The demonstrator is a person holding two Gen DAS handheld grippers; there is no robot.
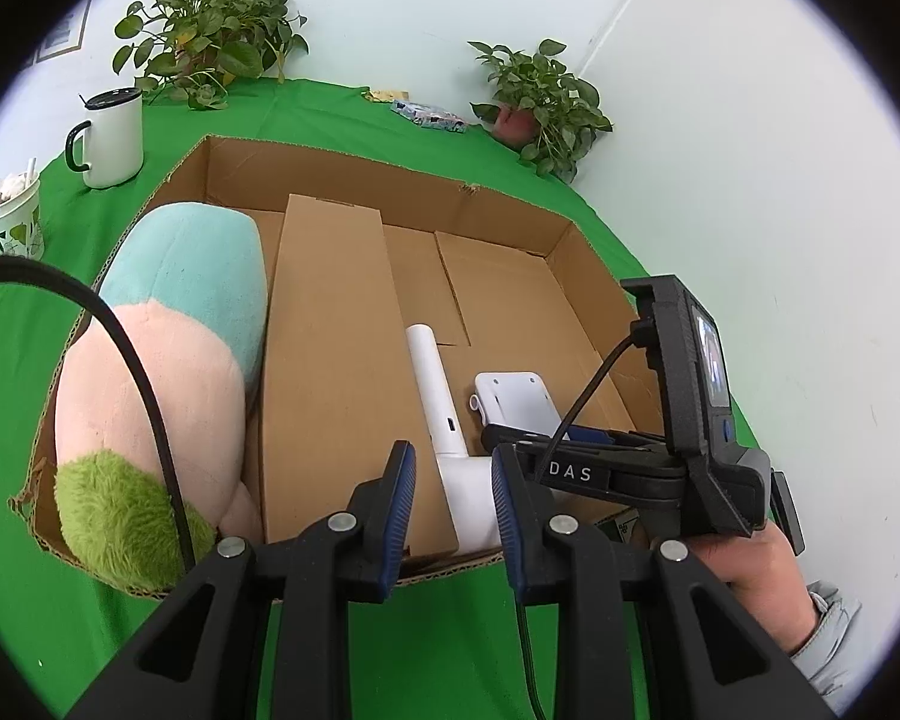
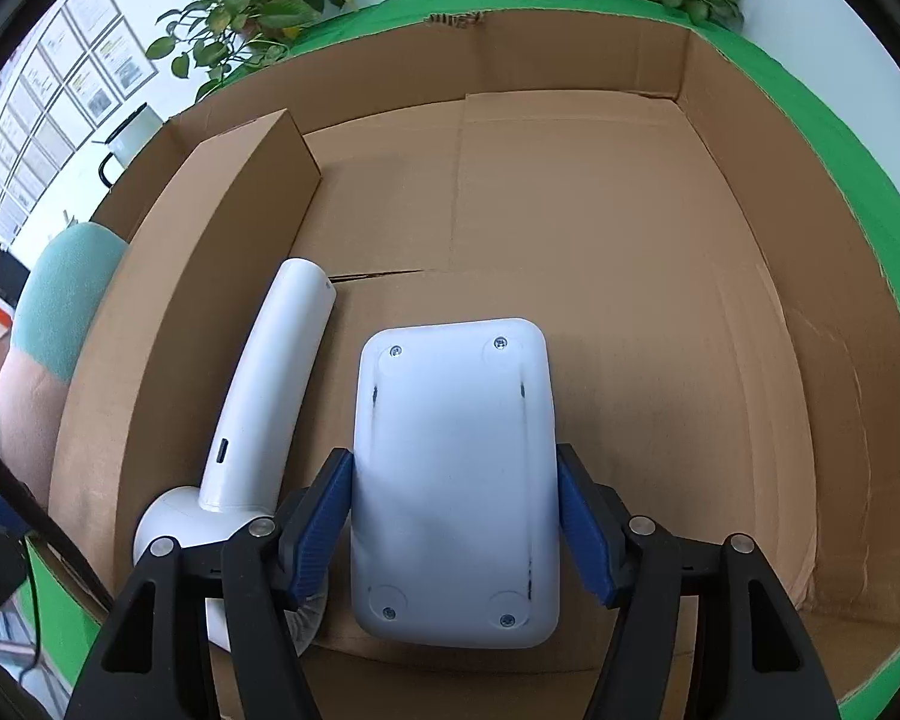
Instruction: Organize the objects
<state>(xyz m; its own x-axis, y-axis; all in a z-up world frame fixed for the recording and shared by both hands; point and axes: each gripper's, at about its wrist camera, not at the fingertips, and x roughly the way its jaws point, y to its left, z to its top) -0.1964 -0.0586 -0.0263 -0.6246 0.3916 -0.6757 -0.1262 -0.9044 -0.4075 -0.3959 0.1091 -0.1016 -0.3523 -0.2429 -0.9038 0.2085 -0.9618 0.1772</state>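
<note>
A white flat device (image 2: 453, 480) with screws at its corners lies underside up on the floor of an open cardboard box (image 2: 570, 54). My right gripper (image 2: 453, 462) straddles it, both blue pads pressed against its long sides. Left of it lies a white handheld appliance (image 2: 264, 384) with a tube-shaped handle. In the left wrist view my left gripper (image 1: 452, 462) hovers over the box's near edge, jaws close together and empty, with the appliance (image 1: 435, 384) behind them. The right gripper (image 1: 528, 432) and the flat device (image 1: 510, 396) are at the right there.
A long closed carton (image 1: 330, 360) lies in the box beside a plush toy (image 1: 168, 360) in teal, pink and green. On the green cloth stand a white mug (image 1: 114, 138), a paper cup (image 1: 15, 216), two potted plants (image 1: 210, 30) (image 1: 546, 102) and a packet (image 1: 429, 115).
</note>
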